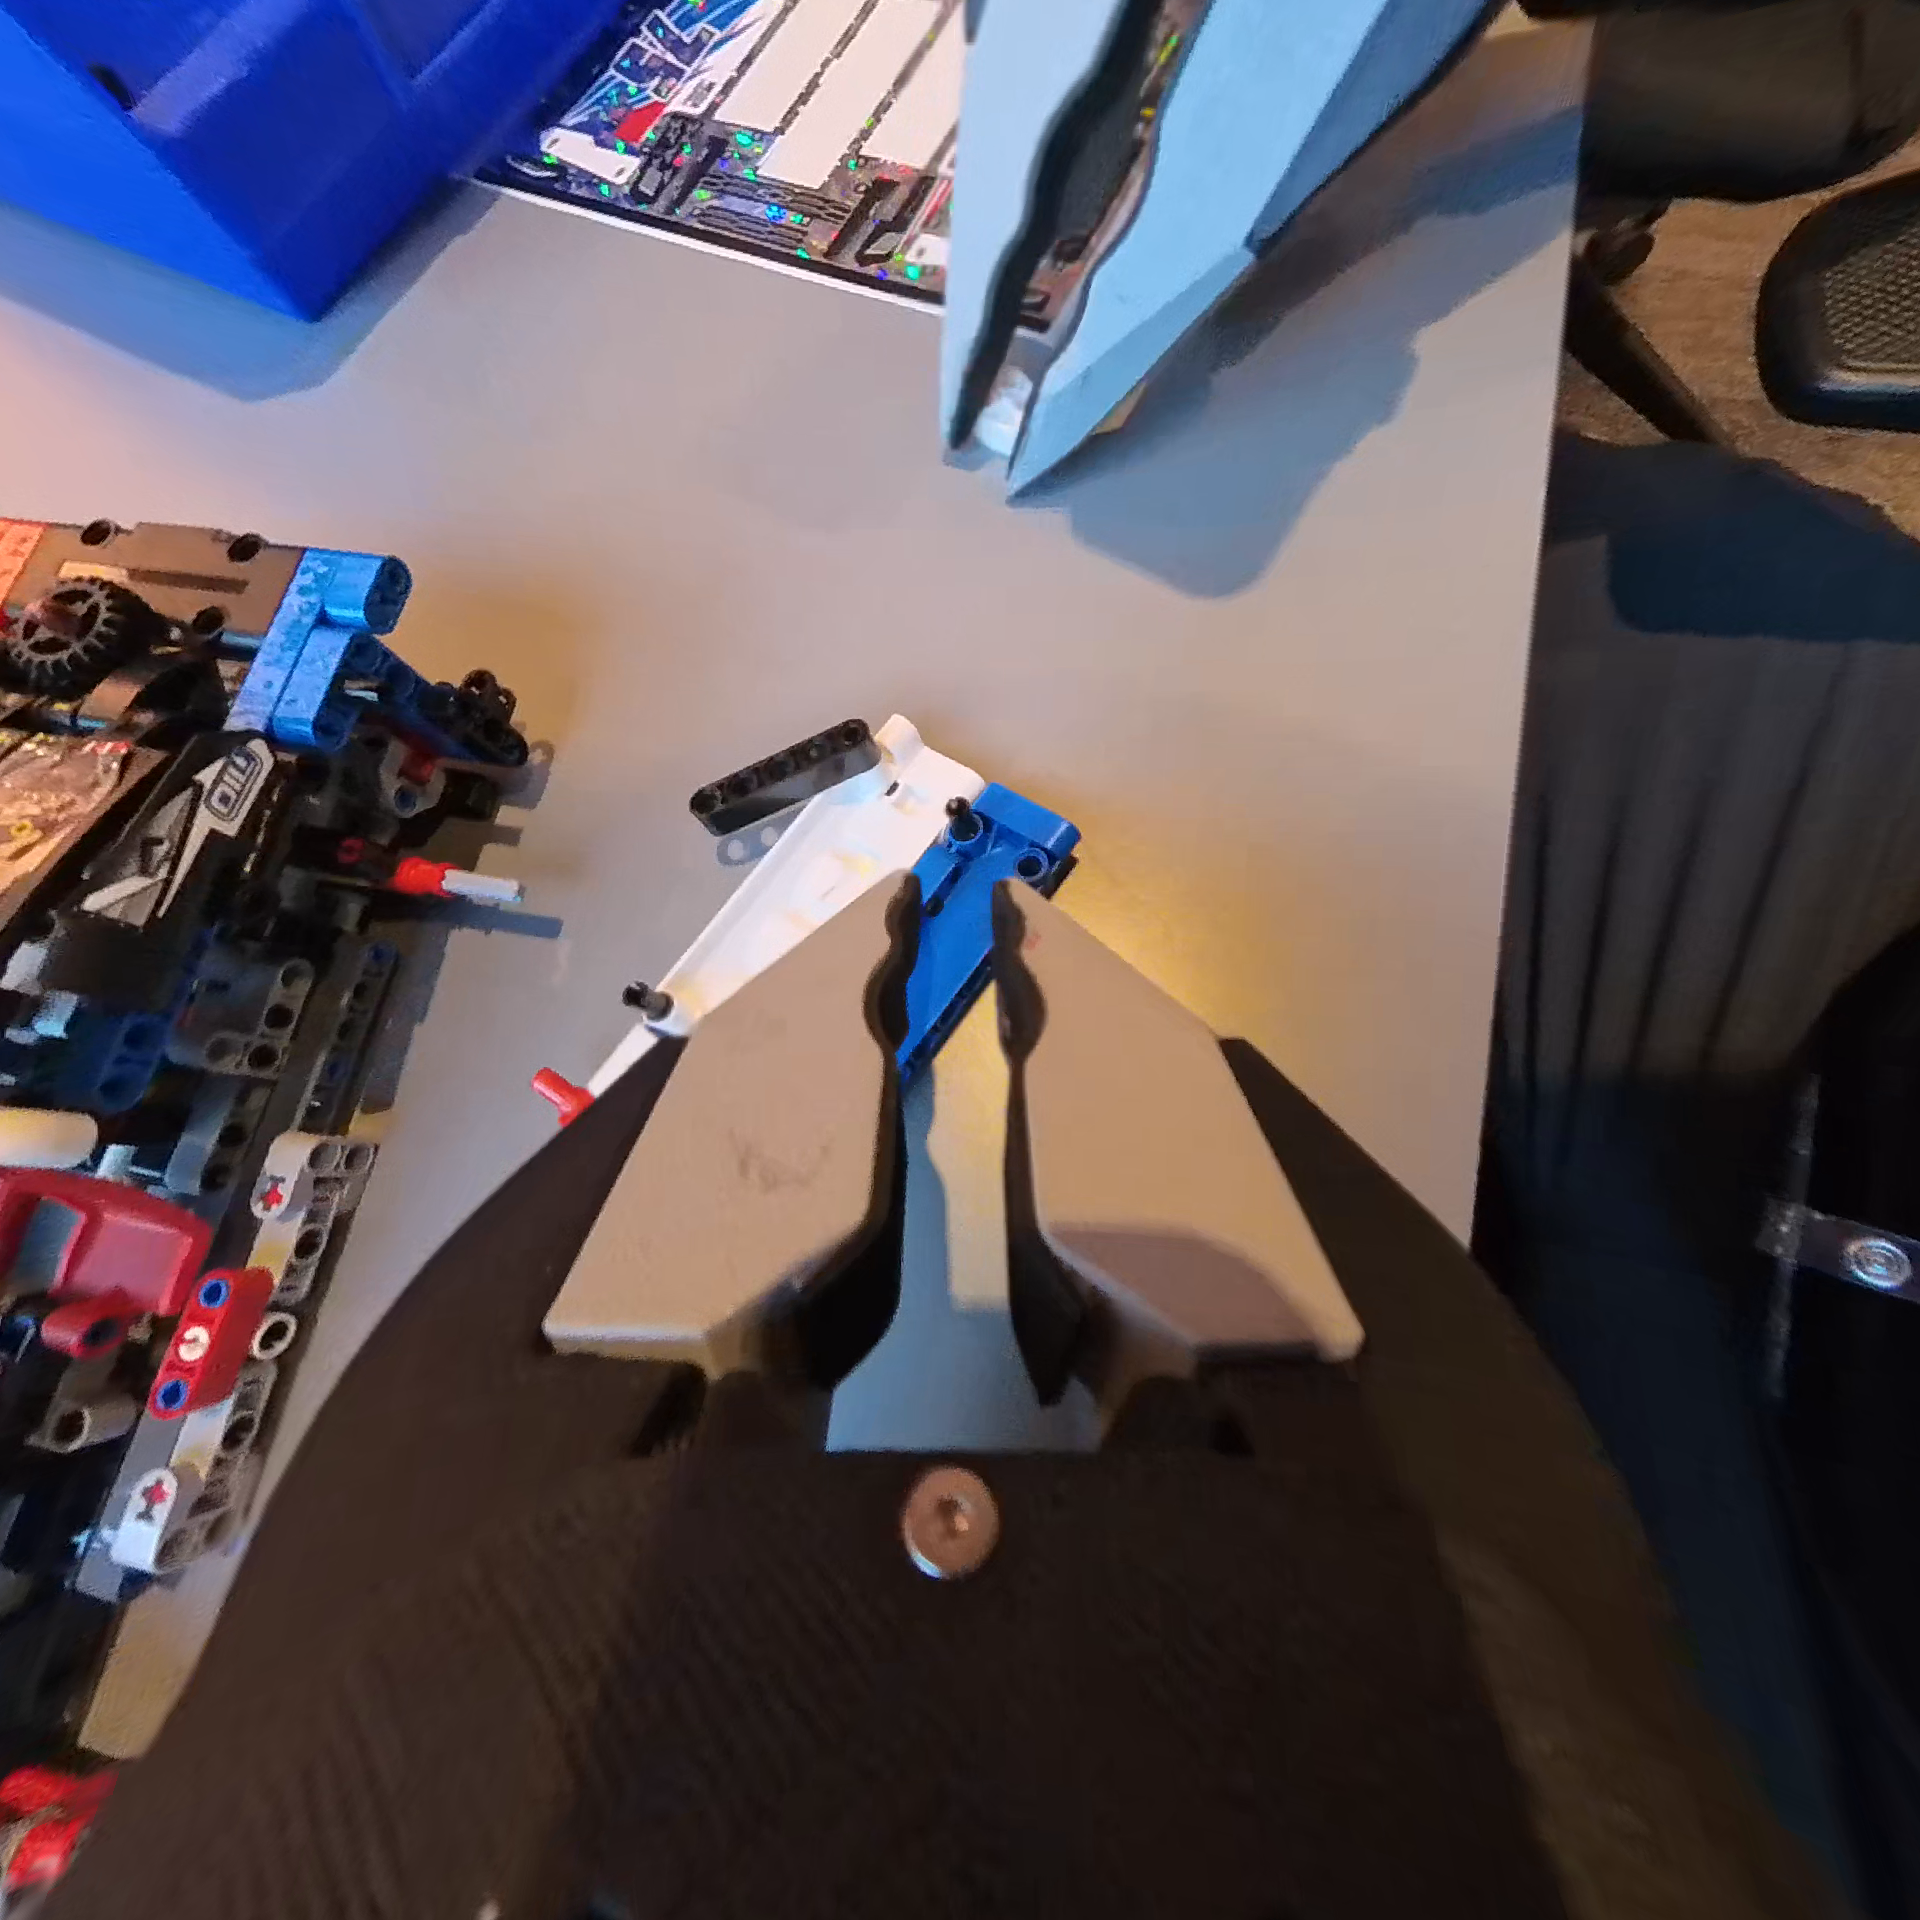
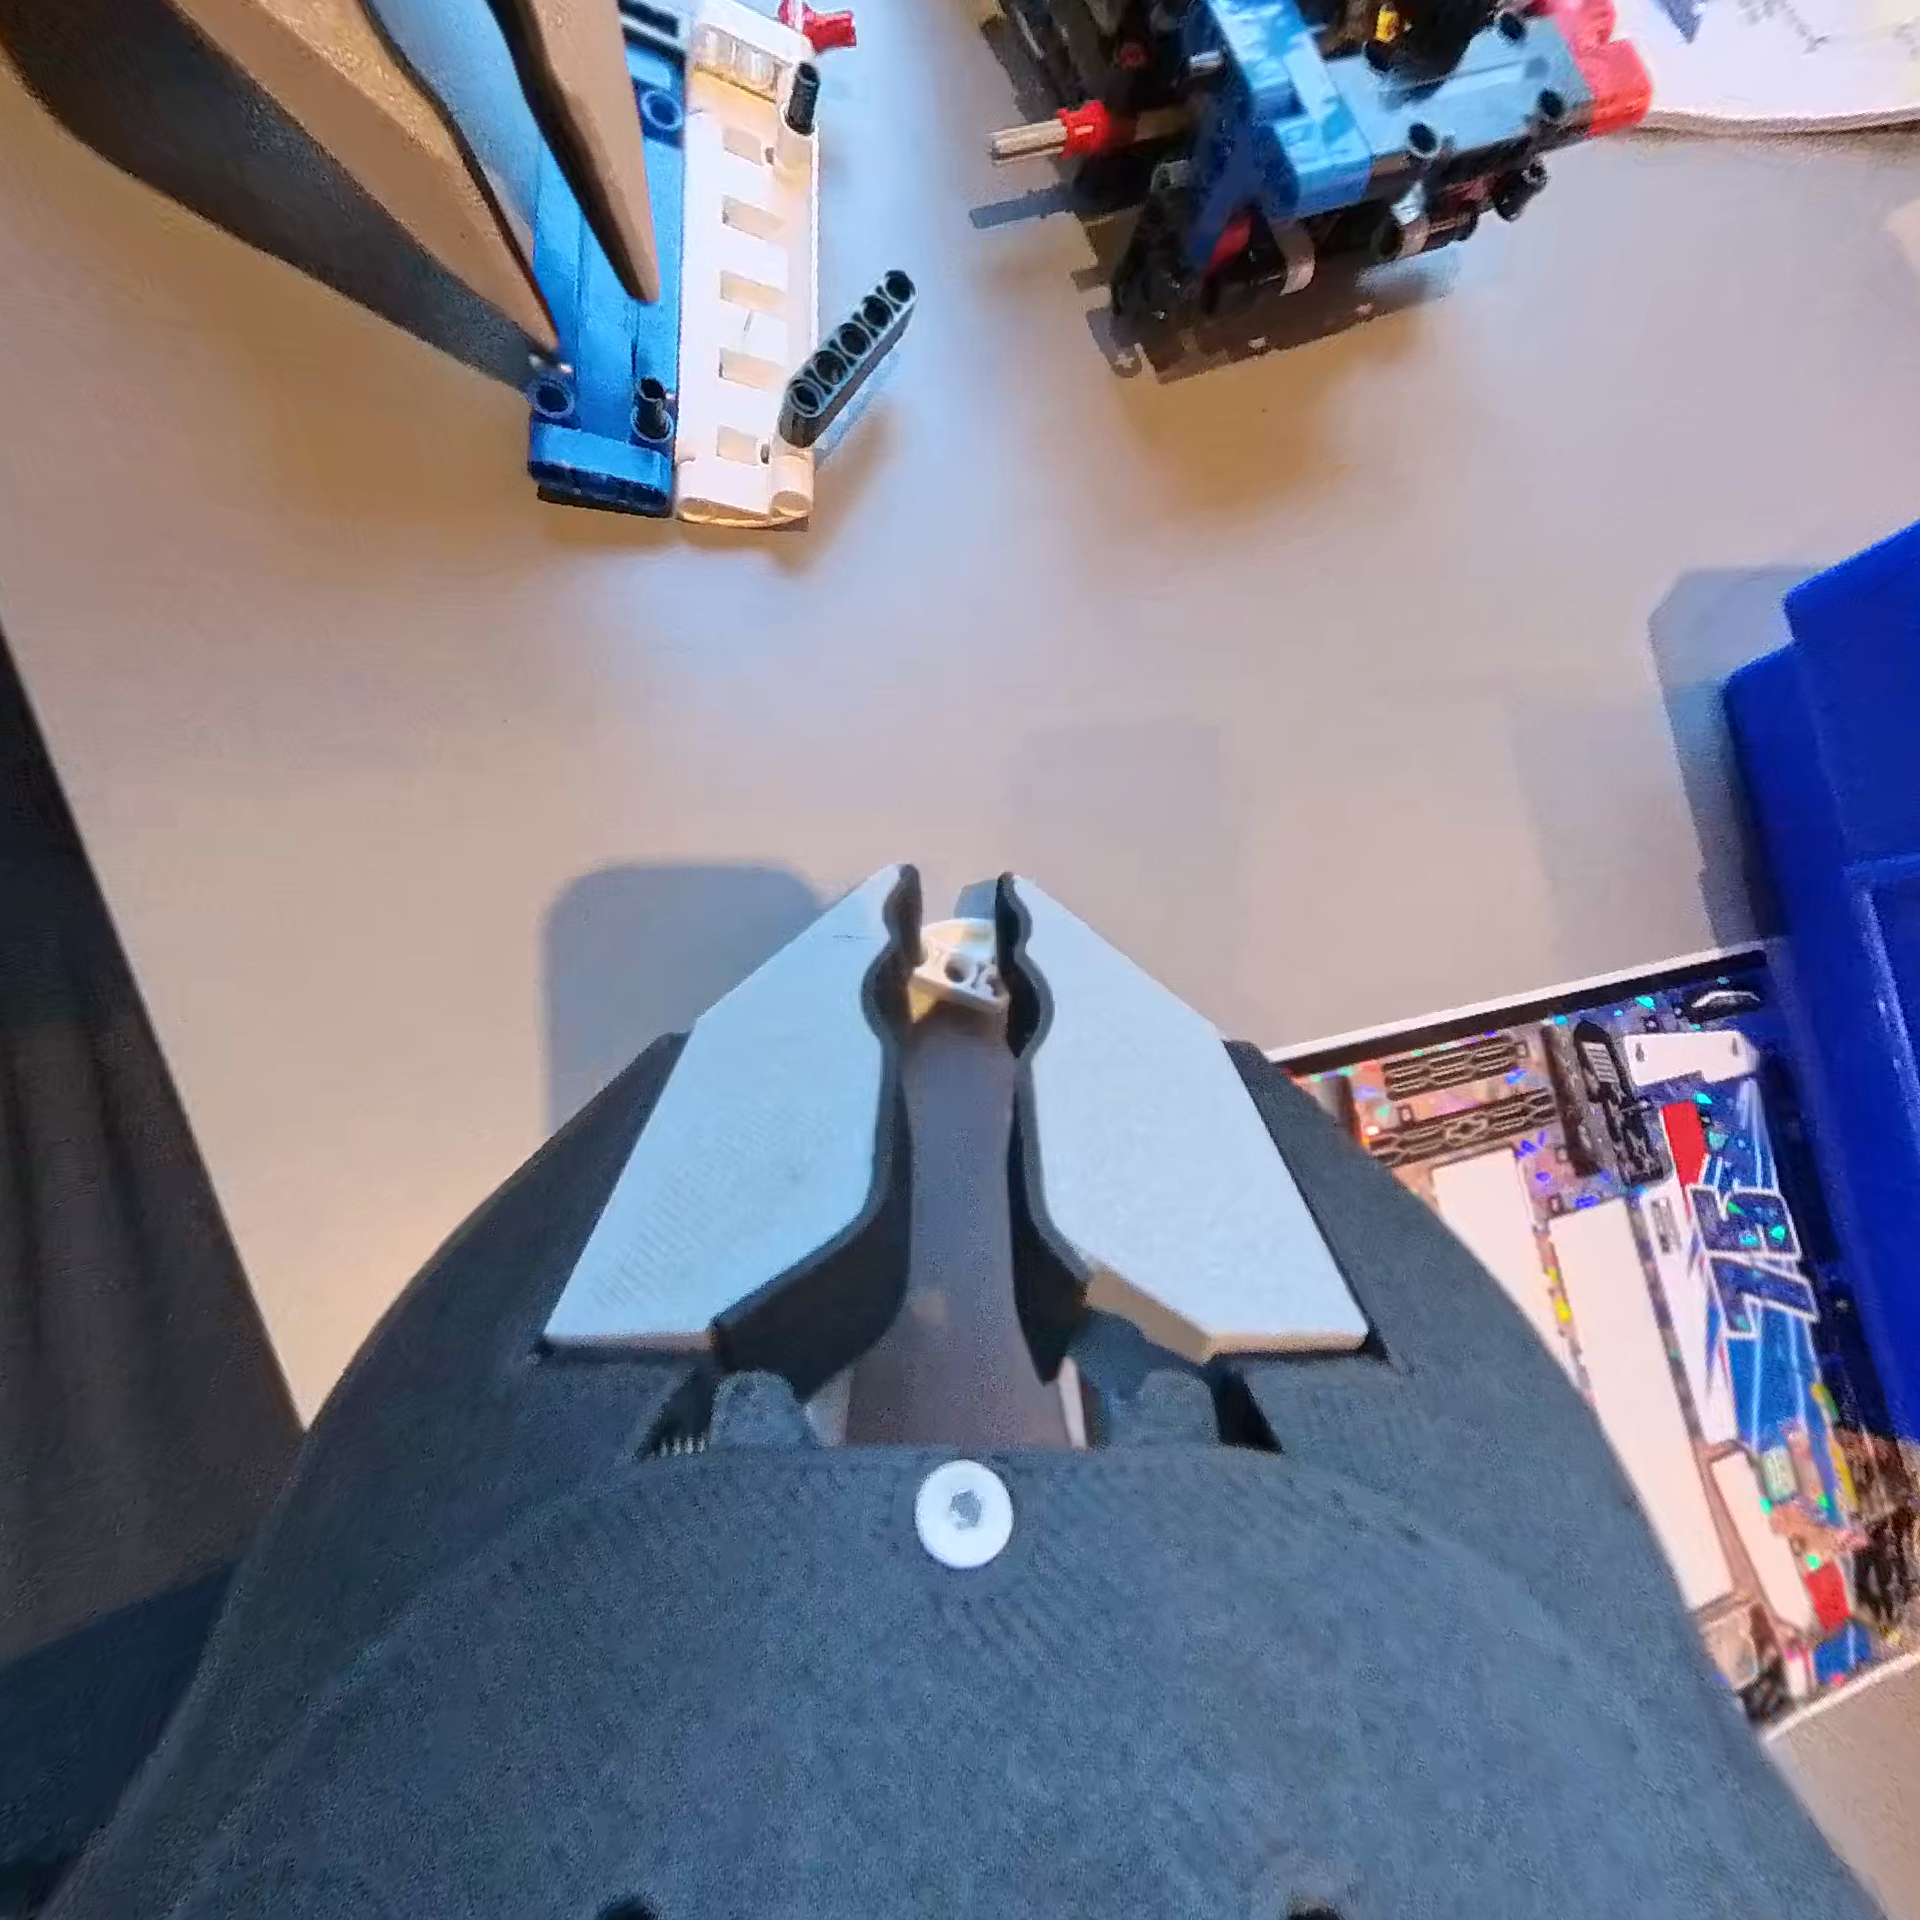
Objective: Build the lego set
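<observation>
Between the left gripper's [image 1: 951, 914] narrowed fingers sat the blue beam [image 1: 977, 883] (long axis running along them, pointing away); the right gripper [image 2: 956, 914] pinched a small white piece [image 2: 961, 971].

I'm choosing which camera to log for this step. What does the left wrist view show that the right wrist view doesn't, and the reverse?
Only the left wrist view: a black mesh office chair beyond the table edge, and the left gripper end-on, shut on the blue studless panel.

Only the right wrist view: the small white connector piece clearly, pinched in the right gripper.

Both: the white slotted panel joined to the blue one, the short black holed beam, the half-built car model, the sticker sheet and the blue plastic bin.
</observation>
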`<state>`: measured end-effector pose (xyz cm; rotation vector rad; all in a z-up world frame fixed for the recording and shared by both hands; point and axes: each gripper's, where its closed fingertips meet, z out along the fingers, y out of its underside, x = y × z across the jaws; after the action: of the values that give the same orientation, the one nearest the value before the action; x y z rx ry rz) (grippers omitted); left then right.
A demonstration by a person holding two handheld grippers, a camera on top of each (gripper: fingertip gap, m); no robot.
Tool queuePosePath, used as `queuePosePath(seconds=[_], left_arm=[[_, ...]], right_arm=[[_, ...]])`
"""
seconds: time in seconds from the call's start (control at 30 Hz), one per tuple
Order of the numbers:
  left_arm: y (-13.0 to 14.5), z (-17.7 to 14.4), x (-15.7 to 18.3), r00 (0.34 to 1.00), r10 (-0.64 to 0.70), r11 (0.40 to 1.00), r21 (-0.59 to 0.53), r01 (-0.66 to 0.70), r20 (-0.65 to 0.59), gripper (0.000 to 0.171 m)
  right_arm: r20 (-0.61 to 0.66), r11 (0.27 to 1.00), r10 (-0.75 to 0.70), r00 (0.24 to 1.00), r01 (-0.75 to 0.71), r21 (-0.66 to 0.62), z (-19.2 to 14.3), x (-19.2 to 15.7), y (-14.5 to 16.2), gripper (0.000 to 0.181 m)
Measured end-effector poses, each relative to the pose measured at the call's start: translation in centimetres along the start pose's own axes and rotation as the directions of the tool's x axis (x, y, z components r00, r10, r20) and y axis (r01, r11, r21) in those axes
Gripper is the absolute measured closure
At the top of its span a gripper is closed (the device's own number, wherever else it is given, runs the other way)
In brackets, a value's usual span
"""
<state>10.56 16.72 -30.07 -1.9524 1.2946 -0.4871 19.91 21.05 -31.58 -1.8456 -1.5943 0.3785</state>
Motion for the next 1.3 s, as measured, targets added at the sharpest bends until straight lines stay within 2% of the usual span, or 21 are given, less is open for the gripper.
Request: queuePosePath(seconds=[0.07,0.2,0.53,0.73,0.8,0.83,0.93,1.1,1.17,1.23,1.3], left_arm=[[0.2,0.4,0.1,1.0,-0.011,1.0,-0.015,0.011,0.002,0.16],[-0.3,1.2,0.6,1.0,-0.006,1.0,-0.019,0.006,0.011,0.162],[-0.6,-0.1,0.2,0.999,-0.002,0.999,-0.032,0.004,0.041,0.159],[-0.4,-0.8,0.0,0.999,0.013,0.998,-0.06,-0.01,0.053,0.157],[-0.4,-1.3,-0.3,0.998,0.029,0.997,-0.067,-0.025,0.059,0.152],[-0.4,-1.6,-0.7,0.997,0.04,0.996,-0.077,-0.035,0.069,0.145],[-0.5,-1.8,-1.4,0.996,0.079,0.989,-0.125,-0.074,0.041,0.126],[0.5,-0.4,-1.8,0.988,0.144,0.958,-0.244,-0.152,-0.053,0.103],[1.5,0.3,-1.8,0.983,0.156,0.936,-0.304,-0.177,-0.092,0.105],[1.5,0.6,-1.5,0.983,0.122,0.94,-0.302,-0.159,-0.137,0.108],[1.7,0.7,-1.3,0.984,0.071,0.943,-0.31,-0.119,-0.161,0.113]], right_arm=[[-0.021,0.999,0.028,0.999,-0.028,0.016,0.4,-0.8,-0.6,0.177],[-0.007,0.999,0.011,1.0,-0.011,0.037,0.5,-2.7,-1.8,0.154],[-0.042,0.992,0.122,0.992,-0.12,0.031,-1.6,-0.4,1.3,0.134],[-0.045,0.992,0.126,0.991,-0.126,0.014,-1.8,0.0,1.7,0.133],[-0.029,0.989,0.145,0.989,-0.145,0.024,-1.8,-0.2,1.8,0.134],[-0.023,0.988,0.153,0.988,-0.152,0.029,-1.8,-0.3,1.8,0.134],[-0.015,0.989,0.133,0.991,-0.132,0.068,-1.5,-0.8,0.3,0.138],[0.067,0.995,0.024,0.997,-0.03,0.098,0.8,-2.0,-4.6,0.15],[0.129,0.996,0.022,0.991,-0.033,0.084,2.5,-2.0,-5.6,0.149],[0.231,0.995,0.04,0.972,-0.061,0.084,3.6,-2.6,-6.7,0.149],[0.279,0.991,0.063,0.958,-0.092,0.095,4.4,-2.7,-7.7,0.151]])
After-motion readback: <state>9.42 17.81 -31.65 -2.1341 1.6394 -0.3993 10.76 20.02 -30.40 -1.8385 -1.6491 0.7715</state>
